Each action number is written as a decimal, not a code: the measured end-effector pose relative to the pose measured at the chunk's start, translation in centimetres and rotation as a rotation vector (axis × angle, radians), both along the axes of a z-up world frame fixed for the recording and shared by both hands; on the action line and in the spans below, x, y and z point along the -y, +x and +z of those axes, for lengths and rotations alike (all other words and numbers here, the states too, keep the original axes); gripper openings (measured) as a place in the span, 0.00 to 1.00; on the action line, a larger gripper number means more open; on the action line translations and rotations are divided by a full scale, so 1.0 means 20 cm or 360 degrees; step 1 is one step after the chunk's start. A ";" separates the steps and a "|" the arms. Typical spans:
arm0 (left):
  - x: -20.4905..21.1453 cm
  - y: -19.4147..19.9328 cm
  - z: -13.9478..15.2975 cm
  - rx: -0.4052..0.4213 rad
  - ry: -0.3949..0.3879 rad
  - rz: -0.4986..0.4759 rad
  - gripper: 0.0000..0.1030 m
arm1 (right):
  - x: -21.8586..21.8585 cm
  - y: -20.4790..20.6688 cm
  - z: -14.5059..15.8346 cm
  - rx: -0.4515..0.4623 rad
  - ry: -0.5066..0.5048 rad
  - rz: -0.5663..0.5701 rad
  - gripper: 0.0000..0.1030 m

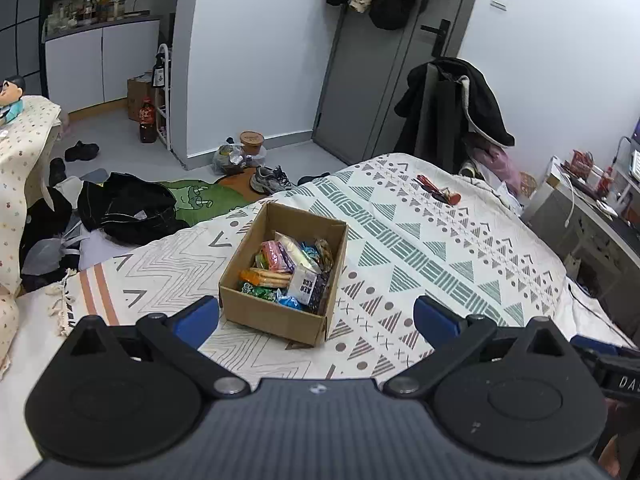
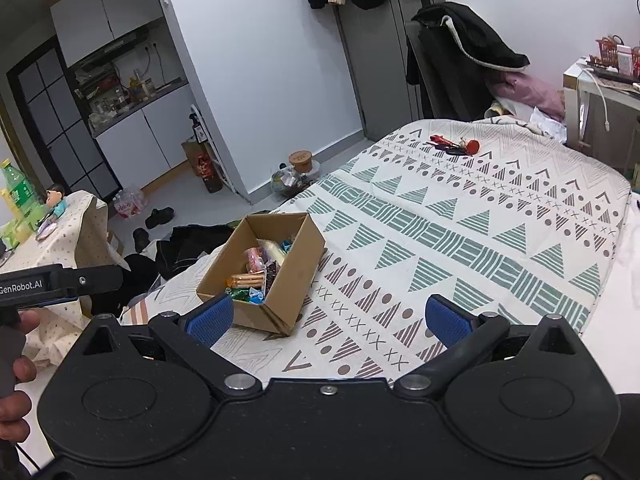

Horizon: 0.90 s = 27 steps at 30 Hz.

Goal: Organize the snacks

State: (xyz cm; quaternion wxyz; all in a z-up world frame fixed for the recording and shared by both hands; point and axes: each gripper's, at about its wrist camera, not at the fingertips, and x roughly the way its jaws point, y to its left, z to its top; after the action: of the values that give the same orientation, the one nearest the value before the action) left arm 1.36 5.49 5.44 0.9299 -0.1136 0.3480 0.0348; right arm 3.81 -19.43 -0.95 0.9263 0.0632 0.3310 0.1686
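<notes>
**Snack box sitting on the bed, both grippers holding nothing**

A brown cardboard box (image 1: 280,276) is sitting on the bed (image 1: 440,248), near the left edge of the patterned blanket. The box is open at the top. Inside it, many snacks (image 1: 286,270) are lying in a pile. There are pink, green, blue and orange packs and a small white one, all touching each other.

The left gripper (image 1: 316,316) is hanging in the air just near the box. Its jaws are standing wide apart and they are holding nothing. The left blue pad (image 1: 196,320) is showing just beside the box's near left corner, but I cannot tell if it is touching.

The right gripper (image 2: 328,316) is also hanging over the bed, a bit to the right of the box (image 2: 262,272). Its jaws are standing wide apart too, with nothing between them. In the right camera the snacks (image 2: 256,276) are peeking out over the box wall. A hand (image 2: 16,364) is holding the other tool at the far left of that picture.

Far across the blanket, a red bunch of keys (image 1: 438,192) is lying well apart from the box. On the floor to the left, dark clothes (image 1: 124,208) are lying in a heap, and a grey shoe (image 1: 270,180) is sitting near the bed. A black coat (image 1: 460,108) is hanging over a chair at the far side.
</notes>
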 end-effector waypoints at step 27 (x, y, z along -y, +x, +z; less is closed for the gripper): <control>0.05 -0.19 0.09 0.0032 0.0150 -0.0063 1.00 | -0.04 -0.13 0.07 0.0031 -0.0035 0.0171 1.00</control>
State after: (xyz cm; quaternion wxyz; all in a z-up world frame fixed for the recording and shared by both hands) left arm -2.46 4.47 7.33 0.9382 -0.0631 0.3389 0.0316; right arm 1.29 -18.62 0.46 0.9197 0.0335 0.3267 0.2149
